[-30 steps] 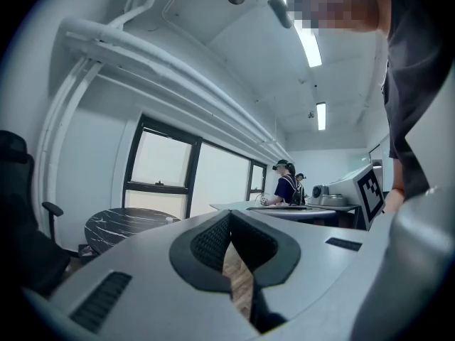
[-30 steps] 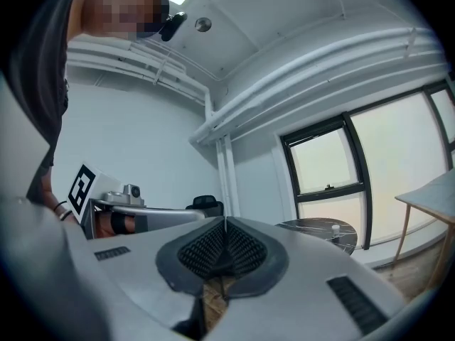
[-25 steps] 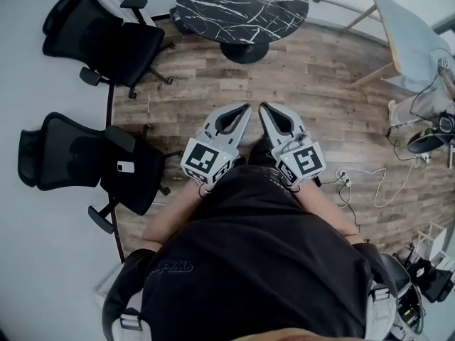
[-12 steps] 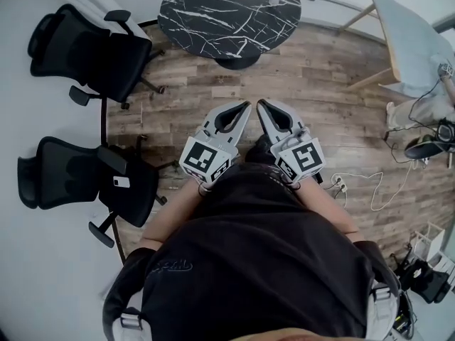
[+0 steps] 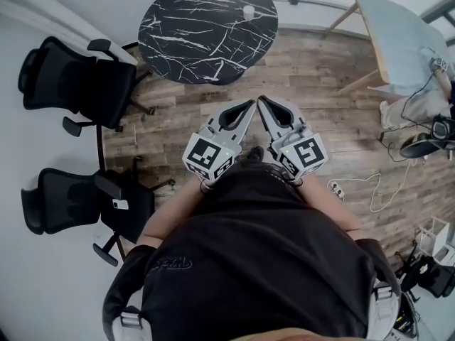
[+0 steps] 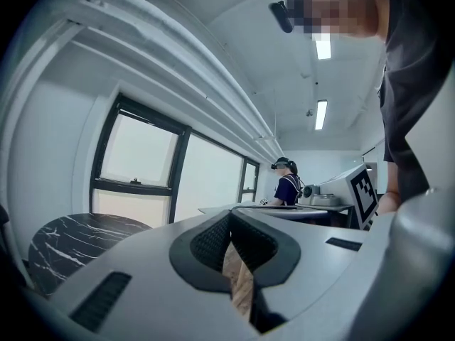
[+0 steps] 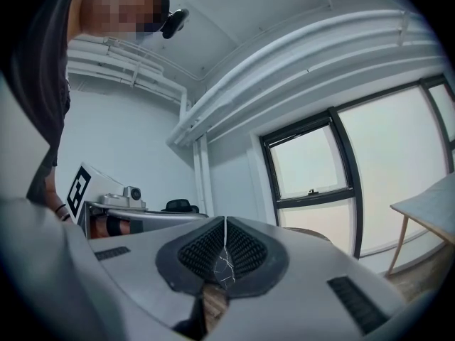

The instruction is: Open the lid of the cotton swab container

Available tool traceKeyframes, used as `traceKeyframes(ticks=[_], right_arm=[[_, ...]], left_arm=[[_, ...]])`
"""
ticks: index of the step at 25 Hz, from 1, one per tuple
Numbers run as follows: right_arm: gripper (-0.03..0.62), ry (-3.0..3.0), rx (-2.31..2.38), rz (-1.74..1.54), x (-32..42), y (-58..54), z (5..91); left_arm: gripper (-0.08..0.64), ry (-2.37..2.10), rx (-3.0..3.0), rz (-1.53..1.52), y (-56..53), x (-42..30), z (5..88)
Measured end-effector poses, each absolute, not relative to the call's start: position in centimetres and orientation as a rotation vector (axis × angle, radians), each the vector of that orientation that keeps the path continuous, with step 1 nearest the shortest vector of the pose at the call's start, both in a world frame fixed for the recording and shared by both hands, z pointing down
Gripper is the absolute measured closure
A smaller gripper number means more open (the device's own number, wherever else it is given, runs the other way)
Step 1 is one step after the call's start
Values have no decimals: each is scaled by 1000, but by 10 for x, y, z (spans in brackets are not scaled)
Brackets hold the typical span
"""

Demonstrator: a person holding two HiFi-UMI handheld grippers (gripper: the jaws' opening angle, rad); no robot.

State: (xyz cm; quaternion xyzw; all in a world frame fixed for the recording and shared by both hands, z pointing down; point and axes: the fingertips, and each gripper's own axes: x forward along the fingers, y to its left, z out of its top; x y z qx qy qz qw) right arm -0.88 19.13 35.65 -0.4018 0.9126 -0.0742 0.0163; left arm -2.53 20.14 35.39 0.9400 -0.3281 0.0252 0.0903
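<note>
on black table (image 5: 206,30), white container (image 5: 248,11), axis unclear

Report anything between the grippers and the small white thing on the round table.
Nothing visible does. The left gripper and right gripper, shut and empty, point at the marble table across wood floor; the white thing, likely the swab container, sits alone on its far side. The chairs stand off left.

A round black marble counter (image 5: 206,34) is standing on the wooden floor (image 5: 313,84) at twelve o'clock, carrying a small white object (image 5: 248,11) near its one o'clock edge. A black office chair (image 5: 78,84) is sitting on the floor at ten o'clock and a second chair (image 5: 85,201) at eight.
</note>
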Motion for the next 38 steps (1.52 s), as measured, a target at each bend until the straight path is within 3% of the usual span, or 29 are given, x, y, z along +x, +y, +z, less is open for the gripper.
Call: traceKeyframes(ticks=[19, 38], right_arm=[[568, 2694, -1503, -276, 66, 147, 367], [568, 2605, -1673, -256, 25, 17, 359]], left_arm=[[545, -699, 2846, 129, 151, 46, 365], [545, -487, 2911, 68, 17, 2, 346]])
